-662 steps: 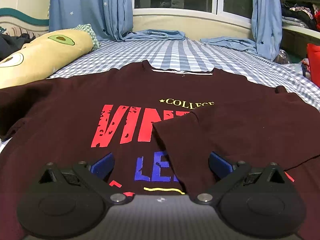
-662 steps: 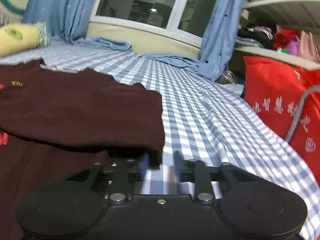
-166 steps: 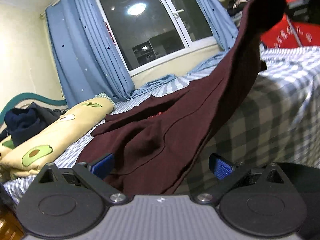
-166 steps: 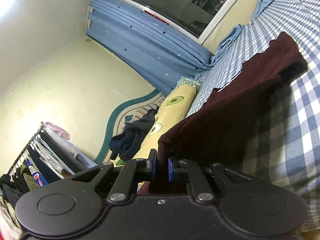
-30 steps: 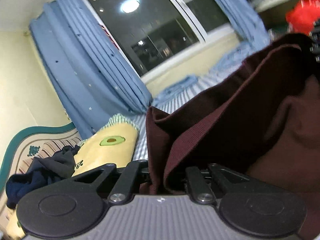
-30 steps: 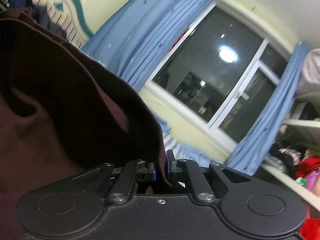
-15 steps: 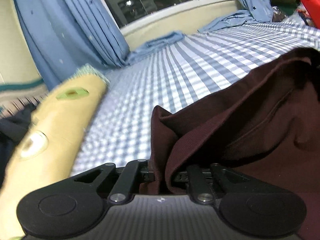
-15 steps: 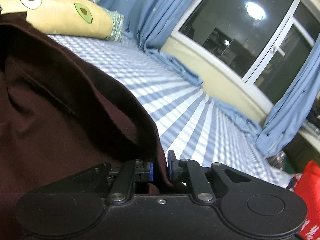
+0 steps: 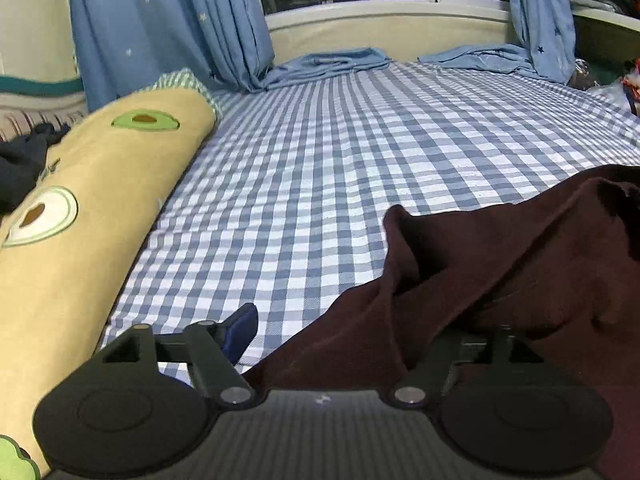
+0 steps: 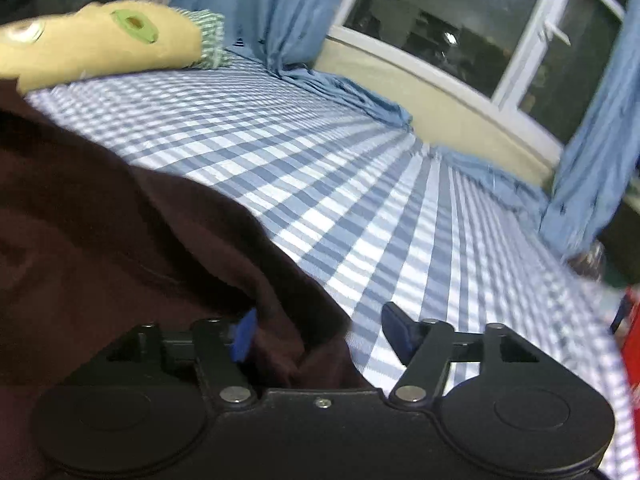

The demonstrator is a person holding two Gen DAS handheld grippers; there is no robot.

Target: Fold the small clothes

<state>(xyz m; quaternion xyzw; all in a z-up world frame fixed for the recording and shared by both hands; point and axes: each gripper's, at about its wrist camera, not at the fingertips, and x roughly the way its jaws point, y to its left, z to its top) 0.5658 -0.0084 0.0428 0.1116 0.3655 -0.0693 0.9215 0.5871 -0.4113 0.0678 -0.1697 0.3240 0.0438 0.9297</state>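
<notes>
Nearest the left wrist camera, the left tool (image 9: 344,332) has its jaws opening: the blue pad (image 9: 240,330) on one side stands clear over the sheet, while the other finger is buried under a slack fold of the dark maroon garment (image 9: 500,280), so cloth lies between the jaws but is not pinched. The right tool (image 10: 320,332) is likewise opening, its jaws wide apart; the garment's (image 10: 120,248) bunched edge drapes against one blue pad (image 10: 244,334), the other pad bare over the bed. The garment is soft knit, rumpled in thick ridges, lying on the near part of the bed between both tools. Beyond its edge the blue-and-white checked bedsheet (image 9: 340,160) runs flat and open to the window wall. A long yellow avocado-print bolster (image 9: 80,216) lines one side; blue curtains (image 9: 168,20) pool on the sheet's far edge.
</notes>
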